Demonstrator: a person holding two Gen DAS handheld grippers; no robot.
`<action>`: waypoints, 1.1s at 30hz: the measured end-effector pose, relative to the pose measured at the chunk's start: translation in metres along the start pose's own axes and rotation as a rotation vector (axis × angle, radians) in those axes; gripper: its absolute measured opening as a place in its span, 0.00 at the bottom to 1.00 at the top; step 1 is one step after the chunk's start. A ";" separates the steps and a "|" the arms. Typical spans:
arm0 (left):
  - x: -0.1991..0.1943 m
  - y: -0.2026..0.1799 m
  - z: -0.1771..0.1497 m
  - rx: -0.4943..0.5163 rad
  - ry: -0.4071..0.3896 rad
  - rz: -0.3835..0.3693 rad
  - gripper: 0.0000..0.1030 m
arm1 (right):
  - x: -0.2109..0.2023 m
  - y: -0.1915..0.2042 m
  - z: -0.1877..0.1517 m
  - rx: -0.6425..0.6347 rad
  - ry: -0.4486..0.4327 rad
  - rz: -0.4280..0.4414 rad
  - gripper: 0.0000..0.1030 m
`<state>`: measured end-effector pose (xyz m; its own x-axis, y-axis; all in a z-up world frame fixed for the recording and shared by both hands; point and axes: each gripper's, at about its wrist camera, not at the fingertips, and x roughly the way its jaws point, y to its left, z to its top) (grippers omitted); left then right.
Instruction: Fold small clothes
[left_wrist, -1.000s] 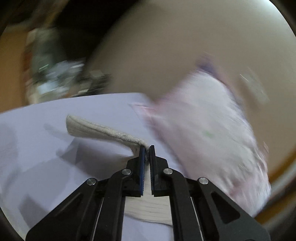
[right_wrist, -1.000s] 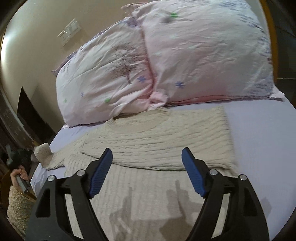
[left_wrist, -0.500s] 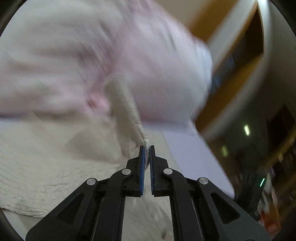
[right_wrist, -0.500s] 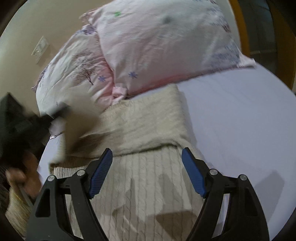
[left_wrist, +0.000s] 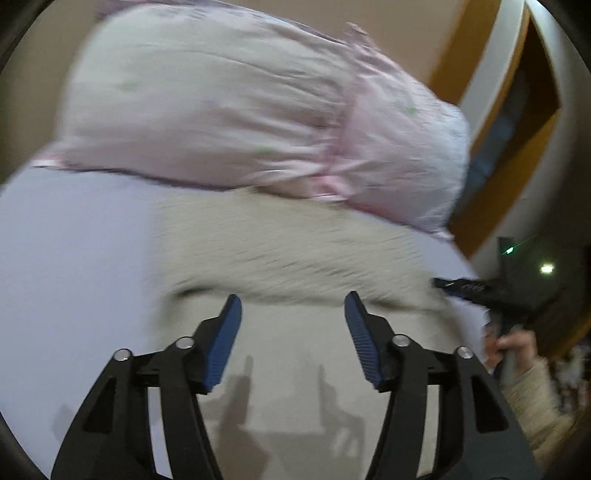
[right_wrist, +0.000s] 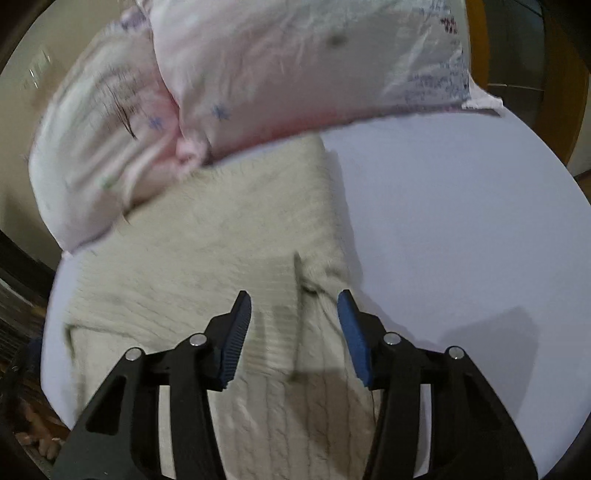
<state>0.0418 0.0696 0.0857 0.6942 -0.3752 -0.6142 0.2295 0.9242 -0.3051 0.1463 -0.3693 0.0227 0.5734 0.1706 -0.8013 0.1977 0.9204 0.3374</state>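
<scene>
A cream cable-knit sweater (right_wrist: 229, 258) lies flat on the lilac bed sheet (right_wrist: 461, 221), its top against the pink pillows; it also shows in the left wrist view (left_wrist: 295, 251), blurred. My left gripper (left_wrist: 291, 325) is open and empty just above the sweater's lower part. My right gripper (right_wrist: 293, 317) is open and empty over the sweater's right side, by a folded edge. The right gripper (left_wrist: 465, 286) also shows in the left wrist view at the sweater's right edge, held by a hand (left_wrist: 513, 343).
Two pink floral pillows (right_wrist: 258, 81) lie at the head of the bed, touching the sweater's top; they also show in the left wrist view (left_wrist: 240, 103). A wooden door frame (left_wrist: 491, 122) stands beyond the bed at the right.
My left gripper carried the sleeve across over the sweater body, then opened and let it go. The right gripper moved toward the sweater's right side and narrowed a little.
</scene>
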 end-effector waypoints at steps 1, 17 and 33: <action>-0.002 0.008 -0.007 -0.003 0.003 0.024 0.59 | 0.004 0.000 -0.003 -0.003 0.018 0.005 0.46; -0.050 0.044 -0.093 -0.104 0.030 -0.062 0.59 | -0.024 0.027 0.028 -0.123 -0.218 -0.048 0.07; -0.054 0.058 -0.147 -0.139 0.119 -0.233 0.79 | -0.114 -0.044 -0.125 -0.081 0.083 0.443 0.70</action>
<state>-0.0825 0.1325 -0.0060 0.5470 -0.5892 -0.5947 0.2715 0.7968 -0.5398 -0.0273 -0.3849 0.0374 0.5223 0.5785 -0.6265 -0.1167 0.7762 0.6195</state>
